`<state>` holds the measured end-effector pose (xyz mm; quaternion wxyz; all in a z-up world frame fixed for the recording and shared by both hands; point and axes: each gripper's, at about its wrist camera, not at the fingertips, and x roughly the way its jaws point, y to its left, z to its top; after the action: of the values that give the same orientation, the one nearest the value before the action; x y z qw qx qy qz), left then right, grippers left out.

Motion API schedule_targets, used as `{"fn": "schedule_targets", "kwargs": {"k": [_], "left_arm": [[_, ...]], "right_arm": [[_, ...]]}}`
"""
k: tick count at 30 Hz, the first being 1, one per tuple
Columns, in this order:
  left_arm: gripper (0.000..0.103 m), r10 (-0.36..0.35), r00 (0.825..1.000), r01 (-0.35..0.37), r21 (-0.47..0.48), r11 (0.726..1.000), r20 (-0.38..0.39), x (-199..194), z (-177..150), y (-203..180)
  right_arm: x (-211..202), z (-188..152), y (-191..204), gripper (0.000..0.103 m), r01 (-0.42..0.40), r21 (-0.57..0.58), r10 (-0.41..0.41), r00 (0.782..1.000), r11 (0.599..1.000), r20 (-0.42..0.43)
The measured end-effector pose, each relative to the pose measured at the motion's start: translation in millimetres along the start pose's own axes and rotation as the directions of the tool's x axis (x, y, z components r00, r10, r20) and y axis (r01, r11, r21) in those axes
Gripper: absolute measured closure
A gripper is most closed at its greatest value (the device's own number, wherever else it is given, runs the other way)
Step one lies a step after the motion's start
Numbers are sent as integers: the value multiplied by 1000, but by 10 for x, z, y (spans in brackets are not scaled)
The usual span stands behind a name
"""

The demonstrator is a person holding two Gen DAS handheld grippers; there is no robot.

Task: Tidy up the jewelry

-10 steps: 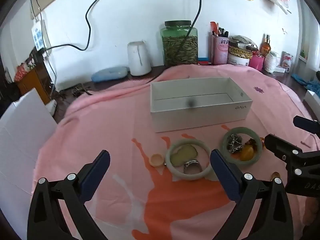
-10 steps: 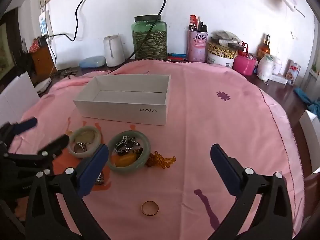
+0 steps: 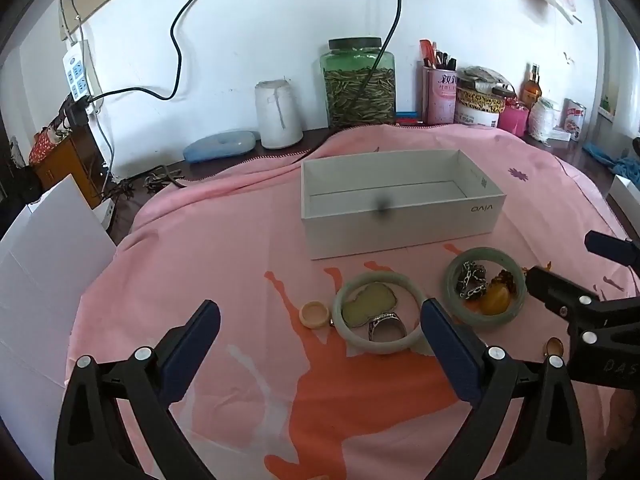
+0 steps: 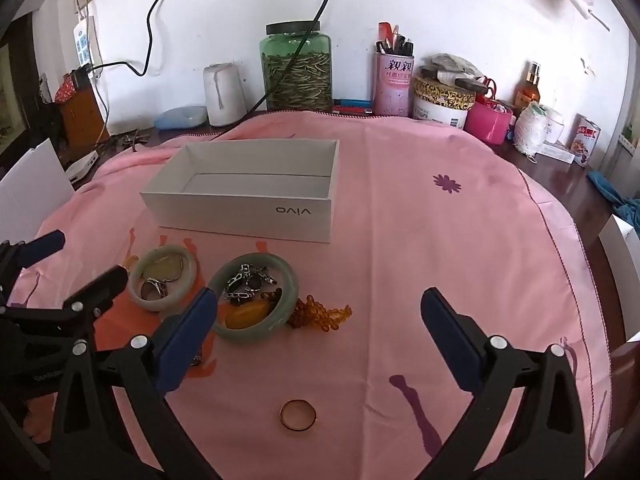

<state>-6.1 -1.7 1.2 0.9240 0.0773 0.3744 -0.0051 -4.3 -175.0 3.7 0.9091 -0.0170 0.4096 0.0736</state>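
Left wrist view: the left gripper [image 3: 320, 332] hangs over the pink cloth [image 3: 224, 264] with its blue pads spread wide and nothing between them. Just past its right pad lies a pale bangle [image 3: 378, 312] ringing a flat pendant [image 3: 370, 304] and a silver ring [image 3: 386, 326]; a small cap [image 3: 315, 313] sits beside it. A second, greener bangle [image 3: 486, 286] holds a chain [image 3: 472, 280] and an amber stone [image 3: 496, 300]. The white box [image 3: 400, 200] stands behind them, open and bare inside. The right gripper [image 3: 576, 264] enters from the right.

Right wrist view: the right gripper [image 4: 320, 332] is also spread wide, holding nothing. A gold ring [image 4: 298, 415] lies alone on the cloth between its fingers, nearer the camera. Amber beads [image 4: 320, 314] trail beside the greener bangle [image 4: 254, 304].
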Motion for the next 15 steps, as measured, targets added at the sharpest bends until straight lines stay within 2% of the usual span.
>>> {"fn": "schedule_targets", "kwargs": {"k": [15], "left_arm": [[5, -11, 999, 12, 9, 1000, -30, 85, -48, -34]], "right_arm": [[-30, 35, 4, 6, -10, 4, 10, 1000, 1000, 0]]}}
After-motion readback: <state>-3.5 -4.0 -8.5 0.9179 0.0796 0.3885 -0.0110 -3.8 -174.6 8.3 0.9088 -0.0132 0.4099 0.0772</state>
